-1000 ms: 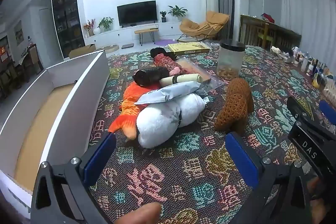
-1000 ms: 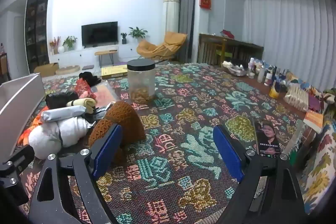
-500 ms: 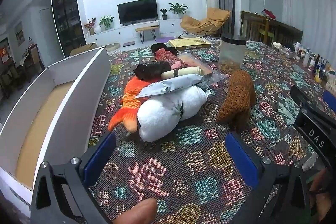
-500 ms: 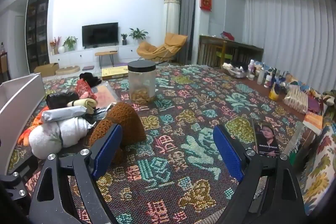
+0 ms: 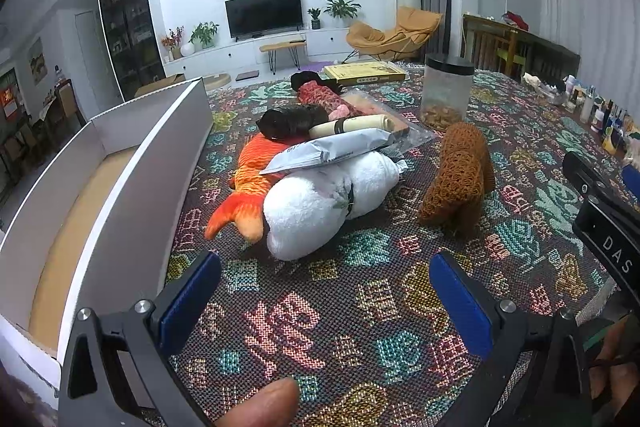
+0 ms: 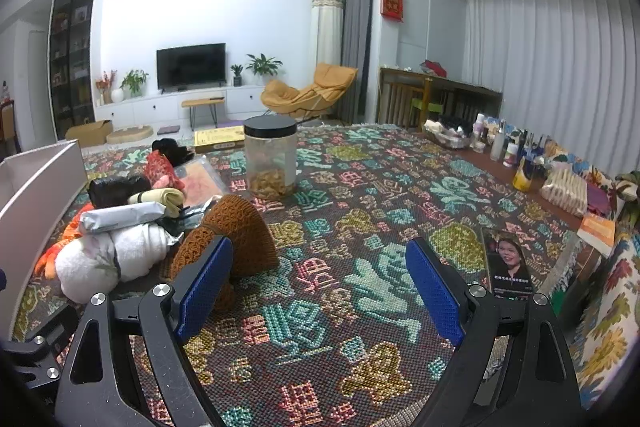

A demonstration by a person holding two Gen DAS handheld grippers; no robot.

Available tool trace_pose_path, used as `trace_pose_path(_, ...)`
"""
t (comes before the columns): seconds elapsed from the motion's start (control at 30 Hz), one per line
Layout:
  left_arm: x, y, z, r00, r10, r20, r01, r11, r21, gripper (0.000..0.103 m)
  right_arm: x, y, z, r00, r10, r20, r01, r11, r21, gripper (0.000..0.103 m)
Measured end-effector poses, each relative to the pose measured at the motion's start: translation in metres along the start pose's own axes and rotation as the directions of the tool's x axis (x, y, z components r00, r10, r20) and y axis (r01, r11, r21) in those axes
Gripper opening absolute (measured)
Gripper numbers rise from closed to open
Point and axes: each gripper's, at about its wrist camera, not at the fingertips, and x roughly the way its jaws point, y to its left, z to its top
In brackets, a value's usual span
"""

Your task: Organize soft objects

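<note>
A pile of soft things lies mid-table: a white plush roll [image 5: 320, 203], an orange plush fish [image 5: 250, 183], a black bundle [image 5: 290, 121], a red knit piece [image 5: 320, 93] and a brown knit toy [image 5: 460, 175]. A silver pouch [image 5: 332, 151] and a cream roll [image 5: 352, 125] rest on top. My left gripper [image 5: 324, 287] is open and empty, just short of the white roll. My right gripper [image 6: 318, 283] is open and empty, its left finger beside the brown knit toy [image 6: 236, 231]. The white roll [image 6: 108, 255] lies left of it.
A long white open box [image 5: 100, 187] with a tan floor stands left of the pile. A clear jar with a black lid [image 6: 270, 159], a yellow flat box [image 5: 364, 73], a plastic bag [image 5: 404, 131], a magazine [image 6: 506, 263] and bottles [image 6: 504, 151] sit on the patterned cloth.
Both grippers have drawn back slightly and the left one has risen a little; the pile now sits a bit farther ahead. Nothing was gripped or moved.
</note>
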Motion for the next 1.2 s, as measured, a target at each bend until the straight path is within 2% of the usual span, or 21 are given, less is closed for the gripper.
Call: trace_pose_path(1.2, 0.0053, 0.0005, -0.0048, 1.0, 0.022, -0.005, -0.021, 1.0, 0.017, 0.103, 0.0005, 0.0051, -0.0028, 1.0, 0.0, -0.001, 0.0, 1.0, -0.014, 0.09)
